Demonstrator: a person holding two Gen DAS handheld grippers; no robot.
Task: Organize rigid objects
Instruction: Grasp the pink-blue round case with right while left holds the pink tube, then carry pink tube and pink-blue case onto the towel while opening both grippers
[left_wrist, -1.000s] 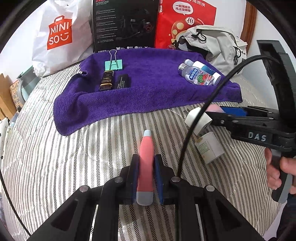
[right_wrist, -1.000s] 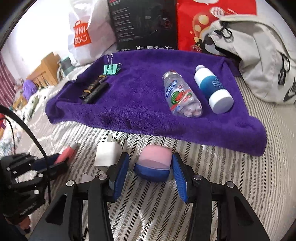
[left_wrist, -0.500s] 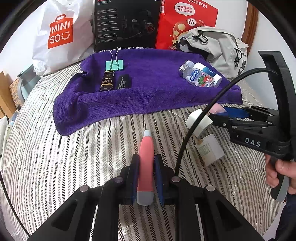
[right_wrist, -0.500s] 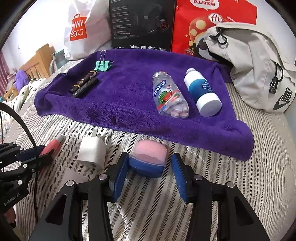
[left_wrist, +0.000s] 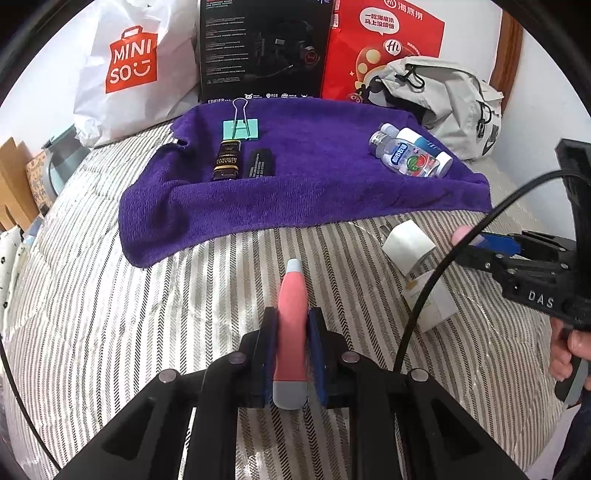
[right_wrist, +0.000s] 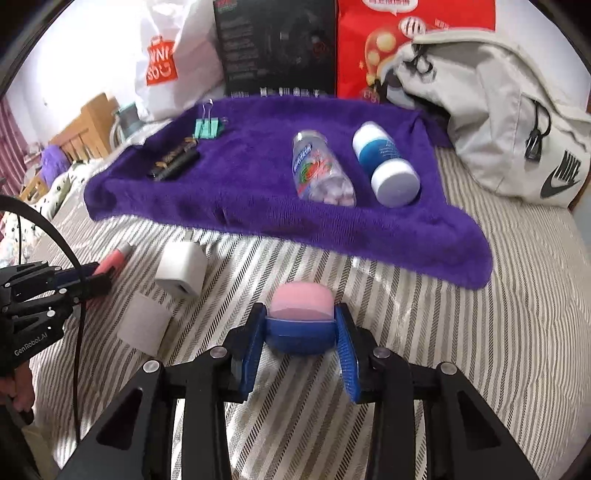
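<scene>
In the left wrist view my left gripper (left_wrist: 291, 325) is shut on a coral-pink pen-shaped tube (left_wrist: 292, 295) with grey ends, held above the striped bed. My right gripper (right_wrist: 301, 332) is shut on a round case (right_wrist: 301, 310) with a pink lid and a blue base, just short of the purple towel (right_wrist: 258, 192). On the towel lie a green binder clip (left_wrist: 241, 127), two dark tubes (left_wrist: 227, 162), a clear candy bottle (right_wrist: 321, 170) and a blue-and-white bottle (right_wrist: 386, 162). A white charger (right_wrist: 181, 267) and a small white box (right_wrist: 144, 321) lie on the bed between the grippers.
Behind the towel stand a white shopping bag (left_wrist: 129, 74), a black box (left_wrist: 262, 51) and a red bag (left_wrist: 380, 44). A grey backpack (right_wrist: 498, 118) leans at the back right. A black cable (left_wrist: 443, 266) arcs across the left wrist view. A hand (left_wrist: 569, 350) holds the right gripper's handle.
The right gripper's fingers have shut on the pink-and-blue case, and it has moved closer to the towel. The left gripper, still holding the pink tube, has barely shifted.
</scene>
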